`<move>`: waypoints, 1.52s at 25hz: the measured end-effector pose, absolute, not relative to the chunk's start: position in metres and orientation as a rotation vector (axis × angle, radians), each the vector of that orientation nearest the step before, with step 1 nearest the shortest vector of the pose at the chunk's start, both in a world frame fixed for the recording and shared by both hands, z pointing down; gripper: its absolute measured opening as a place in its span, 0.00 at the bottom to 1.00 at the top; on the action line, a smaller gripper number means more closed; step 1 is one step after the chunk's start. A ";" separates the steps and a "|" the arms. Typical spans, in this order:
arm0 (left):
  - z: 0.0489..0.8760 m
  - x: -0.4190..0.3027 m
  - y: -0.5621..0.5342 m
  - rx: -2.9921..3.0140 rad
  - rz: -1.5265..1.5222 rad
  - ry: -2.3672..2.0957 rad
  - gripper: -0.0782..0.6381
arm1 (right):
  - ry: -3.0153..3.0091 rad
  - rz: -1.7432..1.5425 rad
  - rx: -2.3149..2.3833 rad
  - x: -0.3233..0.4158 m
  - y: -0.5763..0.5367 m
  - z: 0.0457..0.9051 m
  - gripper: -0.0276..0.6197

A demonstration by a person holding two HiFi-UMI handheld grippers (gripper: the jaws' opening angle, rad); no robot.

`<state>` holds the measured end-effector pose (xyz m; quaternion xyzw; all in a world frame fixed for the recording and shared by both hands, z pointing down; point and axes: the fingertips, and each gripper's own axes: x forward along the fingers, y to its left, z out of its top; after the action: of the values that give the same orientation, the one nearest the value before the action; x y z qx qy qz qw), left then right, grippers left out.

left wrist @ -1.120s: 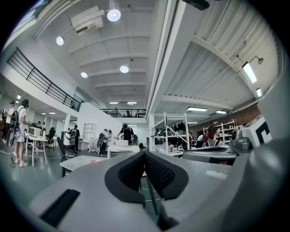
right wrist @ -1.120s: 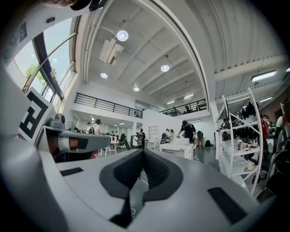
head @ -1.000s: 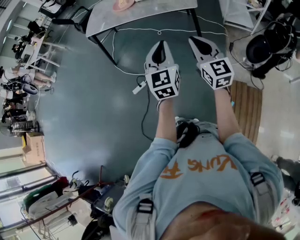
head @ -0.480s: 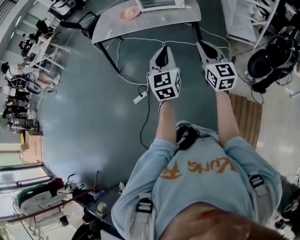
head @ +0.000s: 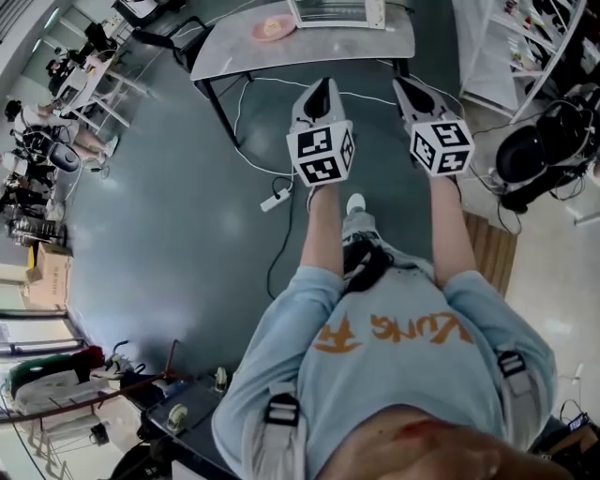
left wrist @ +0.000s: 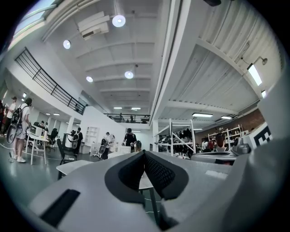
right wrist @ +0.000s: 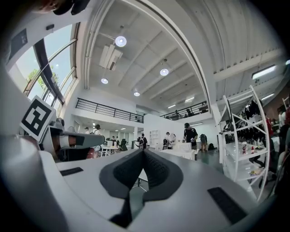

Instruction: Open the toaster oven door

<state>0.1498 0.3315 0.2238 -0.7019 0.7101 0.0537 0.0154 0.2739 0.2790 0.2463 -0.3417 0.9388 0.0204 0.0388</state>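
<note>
1. Grey-green hall floor (head: 169, 187) runs under a pale table (head: 309, 52) at the top edge of the head view. The toaster oven (head: 333, 11) stands on the table, cut off by the frame, with a pink plate (head: 272, 28) beside it.
2. The left gripper (head: 322, 84) and right gripper (head: 400, 84) hover short of the table, apart from the oven. Both pairs of jaws are clenched together with nothing between them.
3. Each gripper's cube (head: 321, 155) carries black-and-white square markers.
4. Orange lettering (head: 394, 330) on the person's light-blue shirt (head: 375, 394) is too distorted to read.

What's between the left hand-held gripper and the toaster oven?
In the head view, only floor, a white cable and bare tabletop separate the left hand-held gripper from the toaster oven.
</note>
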 end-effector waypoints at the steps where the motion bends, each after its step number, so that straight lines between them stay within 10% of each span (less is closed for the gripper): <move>1: 0.222 0.144 0.328 -2.177 0.181 2.208 0.11 | 2.874 0.080 -1.048 0.273 0.274 0.243 0.04; 38: 0.337 -0.083 -0.216 -2.436 -0.050 2.169 0.11 | 2.930 -0.121 -1.137 0.021 -0.244 0.338 0.04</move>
<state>-0.0829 -0.2155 0.3369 -0.7455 0.6636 -0.0153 -0.0601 0.0213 -0.2441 0.3384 -0.3615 0.9316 -0.0385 -0.0016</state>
